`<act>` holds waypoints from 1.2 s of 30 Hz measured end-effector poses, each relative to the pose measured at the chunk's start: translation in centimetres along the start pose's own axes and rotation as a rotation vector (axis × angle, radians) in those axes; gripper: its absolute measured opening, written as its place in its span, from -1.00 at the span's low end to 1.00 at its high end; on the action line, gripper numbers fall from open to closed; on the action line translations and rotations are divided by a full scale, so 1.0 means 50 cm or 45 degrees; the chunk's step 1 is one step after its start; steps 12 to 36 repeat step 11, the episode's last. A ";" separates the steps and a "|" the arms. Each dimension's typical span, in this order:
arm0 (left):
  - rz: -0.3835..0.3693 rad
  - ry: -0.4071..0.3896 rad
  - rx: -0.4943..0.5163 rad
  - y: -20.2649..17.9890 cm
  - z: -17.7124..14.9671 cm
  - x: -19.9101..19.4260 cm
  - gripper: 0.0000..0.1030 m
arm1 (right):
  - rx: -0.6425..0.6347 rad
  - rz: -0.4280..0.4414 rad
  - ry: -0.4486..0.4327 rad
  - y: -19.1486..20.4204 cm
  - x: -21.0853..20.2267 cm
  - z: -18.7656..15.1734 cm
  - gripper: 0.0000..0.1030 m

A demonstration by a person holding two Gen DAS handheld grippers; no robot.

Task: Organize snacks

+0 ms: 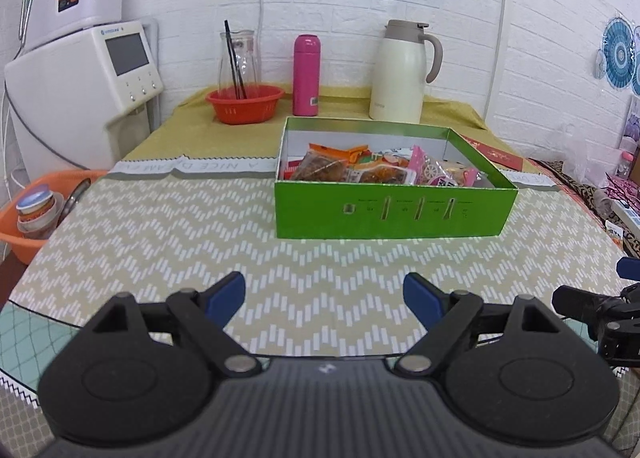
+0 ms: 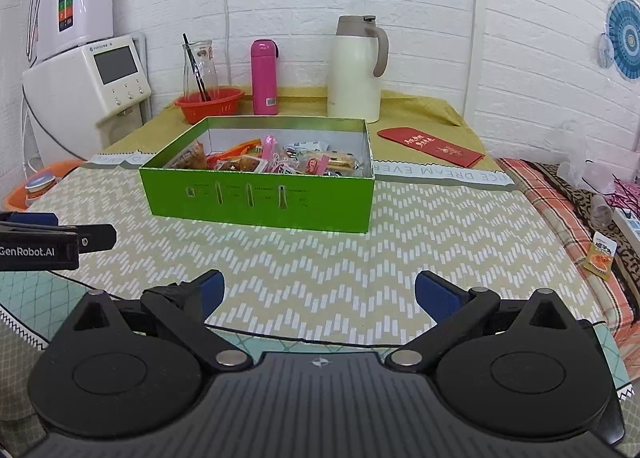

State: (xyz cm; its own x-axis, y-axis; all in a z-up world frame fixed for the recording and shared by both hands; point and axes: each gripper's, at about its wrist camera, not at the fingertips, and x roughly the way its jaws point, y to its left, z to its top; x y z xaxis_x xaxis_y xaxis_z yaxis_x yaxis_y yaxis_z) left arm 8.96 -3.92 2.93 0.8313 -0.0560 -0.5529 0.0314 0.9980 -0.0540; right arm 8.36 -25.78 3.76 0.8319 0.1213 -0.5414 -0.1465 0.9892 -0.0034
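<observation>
Snacks (image 1: 372, 168) in crinkly wrappers fill an open green box (image 1: 394, 214) on the table, but nearest to both cameras are the grippers. The left gripper (image 1: 324, 298) hangs low over the zigzag-patterned tablecloth (image 1: 180, 226), its blue-padded fingers (image 1: 226, 292) spread wide with only cloth between them. The right gripper (image 2: 318, 294) is just beside it, likewise spread and empty, hovering at the near edge of the cloth.

Beyond them, well apart from both grippers, the box sits with its long side facing the cameras, its long axis running left to right across the table; the front wall carries a row of narrow slots. The packets inside lie jumbled, orange, pink and clear wrappers overlapping, none standing clearly upright.

A single small orange packet (image 2: 599, 254) lies off to the right on the patterned bedding. A red envelope (image 2: 430, 146) lies flat behind the box to the right. Against the white brick wall stand a red basket (image 1: 245, 103) holding a glass jug, a pink flask (image 1: 307, 75) and a cream thermos jug (image 1: 402, 72).
</observation>
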 end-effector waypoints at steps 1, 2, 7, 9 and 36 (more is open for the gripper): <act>-0.002 0.003 -0.002 0.001 -0.001 0.000 0.66 | 0.002 0.001 0.003 0.001 0.001 -0.002 1.00; -0.002 0.002 -0.003 0.002 -0.002 0.000 0.66 | 0.008 0.005 0.005 0.002 0.002 -0.004 1.00; -0.011 -0.012 0.000 0.000 -0.007 -0.004 0.66 | 0.022 0.013 0.019 0.005 0.004 -0.011 1.00; -0.011 -0.009 0.004 -0.002 -0.007 -0.006 0.66 | 0.025 0.014 0.021 0.006 0.006 -0.012 1.00; -0.007 -0.006 0.009 -0.003 -0.008 -0.007 0.66 | 0.029 0.012 0.018 0.005 0.005 -0.012 1.00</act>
